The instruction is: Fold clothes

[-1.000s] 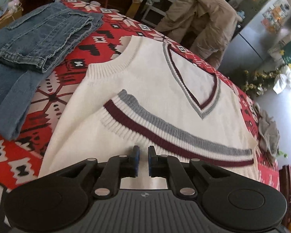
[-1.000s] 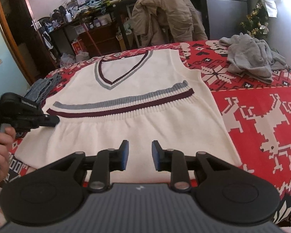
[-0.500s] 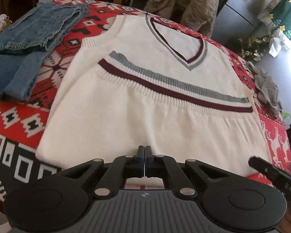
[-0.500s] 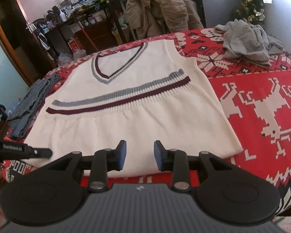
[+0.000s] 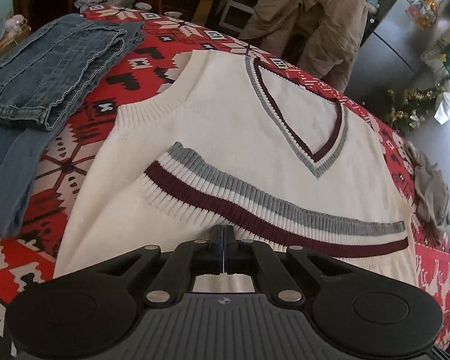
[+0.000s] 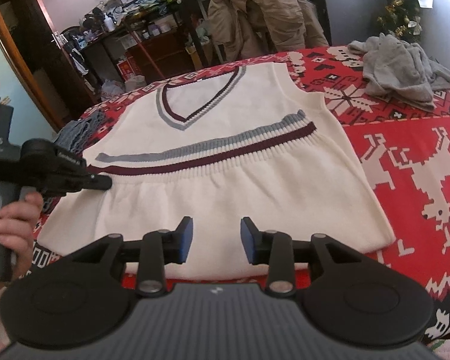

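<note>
Nearest in the left wrist view, the left gripper point(image 5: 224, 246) is seen with its blue pads pressed together over the folded lower half of the white knitted vest point(image 5: 225, 138); whether any knit is pinched between them cannot be told, since the tips are hidden against the fabric. In the right wrist view, the right gripper point(image 6: 216, 241) is held with its fingers spread apart above the near folded edge of the vest point(image 6: 225, 180), nothing being gripped.

The vest is laid flat on the red patterned tablecloth point(image 6: 405, 165), its striped hem doubled up to just below the V-neck. No container is visible in either view; the garments lie directly on the cloth.

Further off, a stack of folded jeans point(image 5: 45, 72) is shown clearly beside the vest only in the left wrist view; in the right wrist view merely a sliver of denim is seen. The crumpled grey garment point(image 6: 402, 72) is shown in full by the right wrist view, and only at the edge by the left. The hand point(image 6: 15, 225) holding the left gripper's handle appears solely in the right wrist view. Beyond the table, a tan jacket point(image 6: 255, 9) is draped over a chair.
</note>
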Tool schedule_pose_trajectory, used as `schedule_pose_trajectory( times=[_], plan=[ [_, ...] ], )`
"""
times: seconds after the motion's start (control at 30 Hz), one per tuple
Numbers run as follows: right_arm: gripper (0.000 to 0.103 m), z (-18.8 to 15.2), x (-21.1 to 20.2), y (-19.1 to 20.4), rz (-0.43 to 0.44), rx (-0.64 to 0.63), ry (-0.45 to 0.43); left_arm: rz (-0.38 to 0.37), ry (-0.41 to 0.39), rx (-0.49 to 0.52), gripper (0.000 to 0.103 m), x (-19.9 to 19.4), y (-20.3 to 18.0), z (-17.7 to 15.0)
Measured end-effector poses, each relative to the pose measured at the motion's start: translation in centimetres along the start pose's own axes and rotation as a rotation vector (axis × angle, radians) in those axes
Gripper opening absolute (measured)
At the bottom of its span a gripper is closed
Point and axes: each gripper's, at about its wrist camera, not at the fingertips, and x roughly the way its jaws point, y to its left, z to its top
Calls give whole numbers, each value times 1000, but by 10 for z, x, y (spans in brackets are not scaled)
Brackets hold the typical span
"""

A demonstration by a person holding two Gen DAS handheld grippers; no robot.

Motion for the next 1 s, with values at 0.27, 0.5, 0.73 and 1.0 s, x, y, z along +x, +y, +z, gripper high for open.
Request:
schedule_pose_trajectory(
  times=[0.27, 0.5, 0.73, 1.0],
  plan=[
    [17, -1, 4, 5, -6, -34, 32, -48, 46, 14, 2, -28, 2, -27],
    [7, -18, 12, 45, 58, -182, 71, -64, 74, 16, 2, -31, 4, -42],
    [7, -11, 43, 68, 48, -227, 93, -79, 101, 17, 2, -34, 7, -56],
    [7, 28, 87, 65, 64, -173, 74, -100, 89, -12, 3, -30, 9, -48]
  ],
)
